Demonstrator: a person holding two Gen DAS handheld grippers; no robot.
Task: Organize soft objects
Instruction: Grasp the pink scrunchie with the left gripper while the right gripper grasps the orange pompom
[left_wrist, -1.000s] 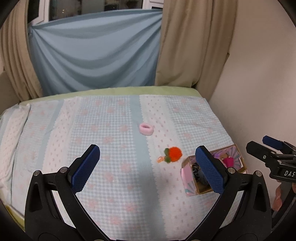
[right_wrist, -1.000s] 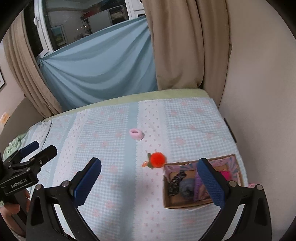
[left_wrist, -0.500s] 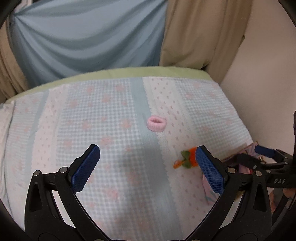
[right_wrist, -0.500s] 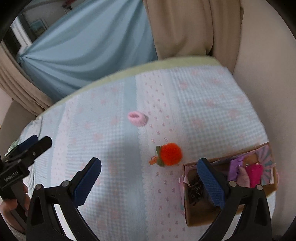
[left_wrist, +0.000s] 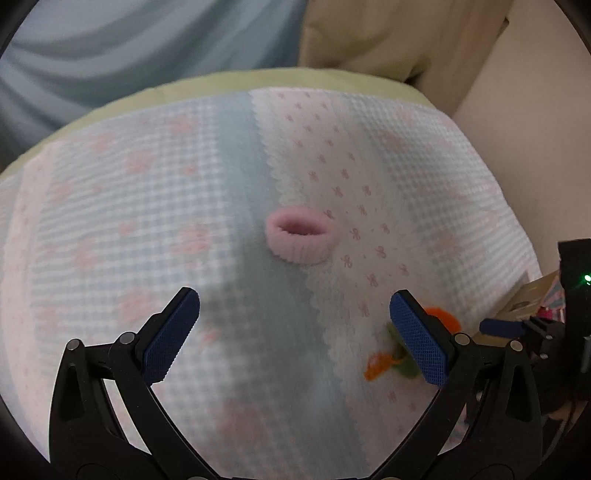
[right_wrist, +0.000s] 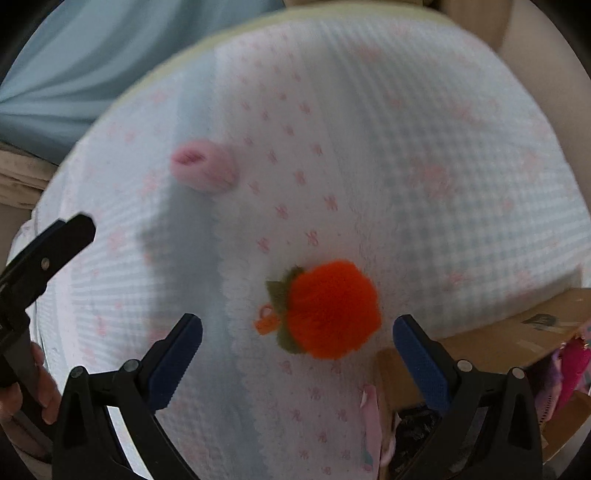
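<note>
A pink fuzzy ring (left_wrist: 300, 236) lies on the patterned bed cover, just ahead of my open, empty left gripper (left_wrist: 295, 336); it also shows in the right wrist view (right_wrist: 202, 169). An orange pom-pom with green leaves (right_wrist: 328, 319) lies between and just ahead of the fingers of my open, empty right gripper (right_wrist: 297, 354). In the left wrist view the pom-pom (left_wrist: 443, 323) is partly hidden behind the left gripper's right finger. A cardboard box (right_wrist: 517, 332) holding soft items sits at the right.
The bed cover (left_wrist: 147, 221) is pale blue and white with pink marks. A beige wall (left_wrist: 535, 110) runs along the right side, curtains hang at the far end. The other gripper shows at each view's edge.
Both grippers have moved forward and down toward the bed. The pink ring and the orange pom-pom now appear much larger and closer. Both grippers stay open.
</note>
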